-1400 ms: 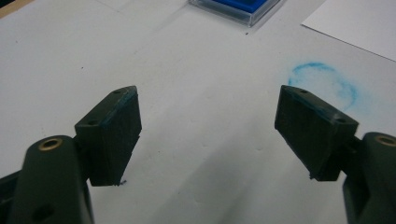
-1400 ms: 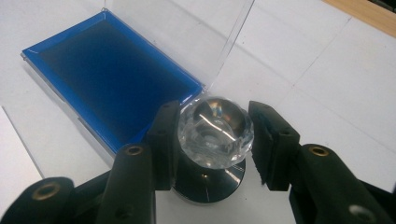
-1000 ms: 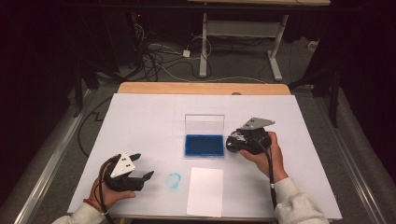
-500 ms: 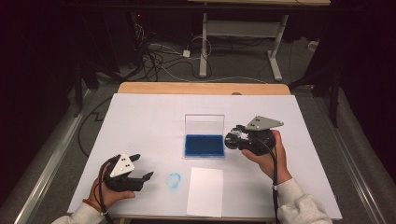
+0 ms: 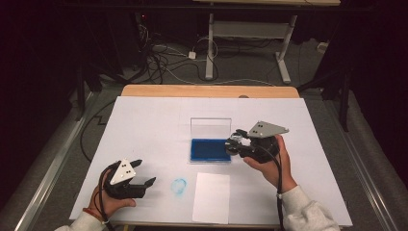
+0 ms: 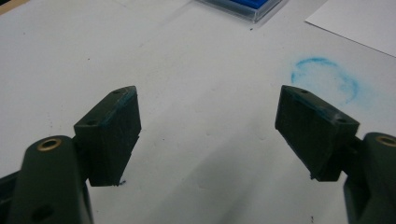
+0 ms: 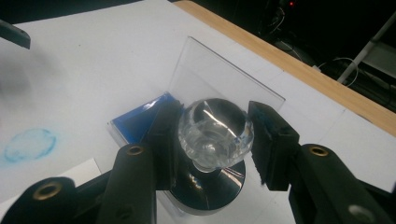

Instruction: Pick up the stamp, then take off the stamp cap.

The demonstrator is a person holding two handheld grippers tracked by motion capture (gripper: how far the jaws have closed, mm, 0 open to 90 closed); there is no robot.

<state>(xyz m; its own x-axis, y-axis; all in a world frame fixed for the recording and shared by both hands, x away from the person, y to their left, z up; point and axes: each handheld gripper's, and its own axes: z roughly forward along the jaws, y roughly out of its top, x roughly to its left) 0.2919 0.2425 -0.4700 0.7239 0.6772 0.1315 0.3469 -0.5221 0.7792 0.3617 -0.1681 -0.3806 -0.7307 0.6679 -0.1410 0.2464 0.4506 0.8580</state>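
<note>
The right gripper pinches a clear-knobbed stamp over the blue ink pad. The left gripper, jaws spread and empty, rests near the pad beside a blue ring mark

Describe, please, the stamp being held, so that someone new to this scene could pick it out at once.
Start from the white table and find the open blue ink pad with its clear lid raised, near the middle. The stamp is over the pad's right end, clamped in the right gripper. Its faceted, clear, knob-like handle on a dark round base sets it apart from the flat white paper sheet and the blue ring print.
</note>
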